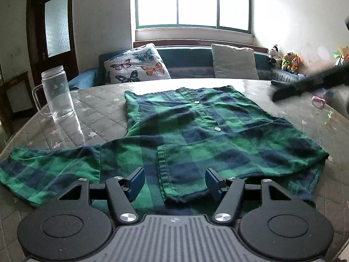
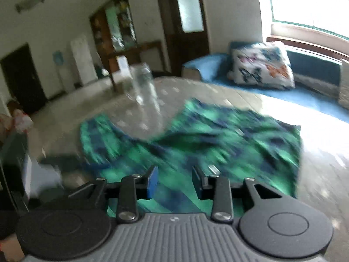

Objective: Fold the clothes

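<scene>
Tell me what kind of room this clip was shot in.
Most likely a home living room: a sofa with a butterfly pillow under a window, and a plaid shirt spread on a table.

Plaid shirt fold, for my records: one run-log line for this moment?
shirt: flat, one sleeve out | left claw: open | right claw: open | nothing held

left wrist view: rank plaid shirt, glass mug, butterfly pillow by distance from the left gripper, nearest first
1. plaid shirt: spread on the table right under and ahead of the left gripper, whose jaws are open.
2. glass mug: standing on the table, far left.
3. butterfly pillow: on the sofa beyond the table, left of centre.
</scene>
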Available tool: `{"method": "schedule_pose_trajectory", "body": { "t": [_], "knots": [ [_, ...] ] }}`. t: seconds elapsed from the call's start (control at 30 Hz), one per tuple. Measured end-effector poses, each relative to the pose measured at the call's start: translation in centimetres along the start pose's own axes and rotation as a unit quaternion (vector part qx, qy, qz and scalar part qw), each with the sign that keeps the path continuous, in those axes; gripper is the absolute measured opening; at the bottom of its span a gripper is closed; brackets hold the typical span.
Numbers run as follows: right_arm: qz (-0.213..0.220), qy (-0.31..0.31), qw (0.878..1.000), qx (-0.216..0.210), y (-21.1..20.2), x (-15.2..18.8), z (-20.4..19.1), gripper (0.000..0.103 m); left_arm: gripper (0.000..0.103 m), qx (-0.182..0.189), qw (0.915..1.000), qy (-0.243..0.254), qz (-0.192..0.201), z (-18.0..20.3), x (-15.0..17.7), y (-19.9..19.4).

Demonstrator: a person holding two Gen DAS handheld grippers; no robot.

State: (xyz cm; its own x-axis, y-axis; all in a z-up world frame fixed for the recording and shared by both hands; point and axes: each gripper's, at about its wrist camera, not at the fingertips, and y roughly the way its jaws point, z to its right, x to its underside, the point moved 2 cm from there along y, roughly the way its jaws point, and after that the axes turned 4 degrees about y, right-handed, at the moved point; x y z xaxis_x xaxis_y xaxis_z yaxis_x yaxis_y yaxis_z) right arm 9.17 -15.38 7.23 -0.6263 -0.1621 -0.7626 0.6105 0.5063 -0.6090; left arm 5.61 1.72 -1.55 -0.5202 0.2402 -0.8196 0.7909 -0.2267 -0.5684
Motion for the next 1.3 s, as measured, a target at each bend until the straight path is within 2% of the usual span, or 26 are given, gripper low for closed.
{"method": "schedule_pose_trajectory", "body": {
  "t": [0.2,0.37,0.5,0.6,0.73,0.9,1.07,1.3],
  "knots": [
    [-0.066,0.04,0.994,0.074,-0.8,5.7,5.4,0.034,0.054,0.028,0.9996,0.008,0.004,1.3,-1.3,1.2],
    [-0.076,0.081,0.99,0.086,-1.0,8.6,8.4,0.034,0.044,0.058,0.9978,0.032,0.007,3.3,-2.3,2.5],
    [-0.072,0.082,0.99,0.084,-1.0,10.2,9.3,0.034,0.037,0.063,0.9969,0.043,-0.02,4.2,-1.8,4.4],
    [-0.073,0.074,0.991,0.08,-1.3,9.5,9.3,0.034,0.036,0.06,0.9965,0.044,-0.039,4.0,-1.1,5.2],
    [-0.048,0.055,0.994,0.085,-1.2,7.0,9.8,0.034,0.036,0.061,0.9962,0.044,-0.045,3.5,-0.9,5.4],
    [-0.036,0.046,0.994,0.094,2.0,4.7,11.5,0.034,0.036,0.059,0.9962,0.039,-0.051,3.1,-0.5,5.6],
    [-0.044,0.066,0.99,0.114,5.0,4.7,14.1,0.032,0.036,0.061,0.996,0.043,-0.049,2.9,-0.3,5.4],
    [-0.043,0.058,0.991,0.114,2.8,5.0,13.8,0.033,0.037,0.059,0.9969,0.038,-0.037,2.7,-1.3,4.7]
  ]
}}
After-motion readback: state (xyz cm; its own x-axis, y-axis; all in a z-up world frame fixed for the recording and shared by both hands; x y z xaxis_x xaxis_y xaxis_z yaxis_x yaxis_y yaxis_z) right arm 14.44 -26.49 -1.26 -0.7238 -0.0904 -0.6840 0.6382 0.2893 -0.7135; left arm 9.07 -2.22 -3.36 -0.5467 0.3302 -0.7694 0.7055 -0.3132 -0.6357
